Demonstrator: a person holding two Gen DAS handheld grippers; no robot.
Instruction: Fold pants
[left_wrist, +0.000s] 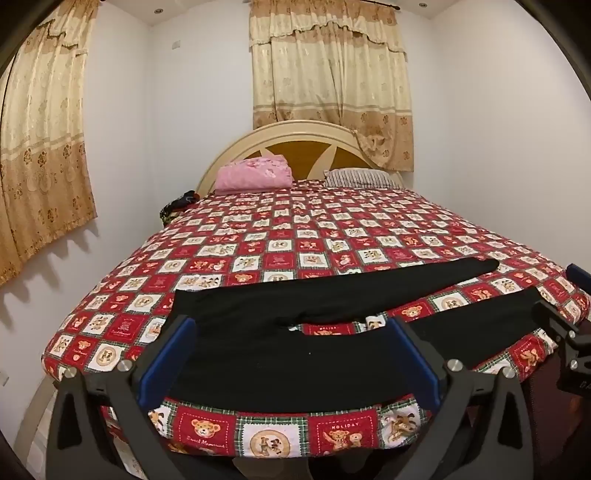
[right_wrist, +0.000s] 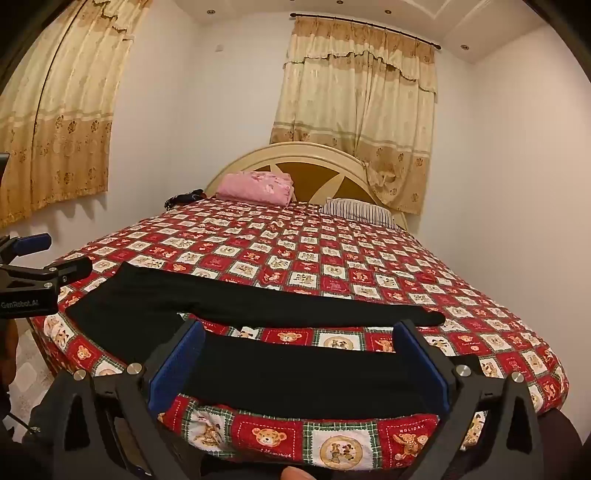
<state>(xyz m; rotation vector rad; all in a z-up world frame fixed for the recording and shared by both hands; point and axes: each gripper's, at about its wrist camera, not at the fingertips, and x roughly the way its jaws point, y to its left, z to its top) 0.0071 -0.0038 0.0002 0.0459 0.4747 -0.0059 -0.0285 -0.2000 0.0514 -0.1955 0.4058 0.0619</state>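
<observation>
Black pants (left_wrist: 295, 332) lie spread flat along the near edge of the bed, waist to the left, the two legs splayed apart to the right. My left gripper (left_wrist: 290, 354) is open, its blue pads either side of the waist and hip part, just above the cloth. My right gripper (right_wrist: 299, 363) is open over the nearer leg (right_wrist: 314, 373). The farther leg (right_wrist: 332, 306) stretches right behind it. The right gripper shows at the right edge of the left wrist view (left_wrist: 565, 325); the left gripper shows at the left edge of the right wrist view (right_wrist: 33, 273).
The bed has a red teddy-bear patchwork cover (left_wrist: 314, 236). A pink folded blanket (left_wrist: 255, 175) and a striped pillow (left_wrist: 358, 177) lie by the headboard (left_wrist: 295, 144). Dark items (left_wrist: 177, 206) sit at the bed's far left. Curtains hang on the walls.
</observation>
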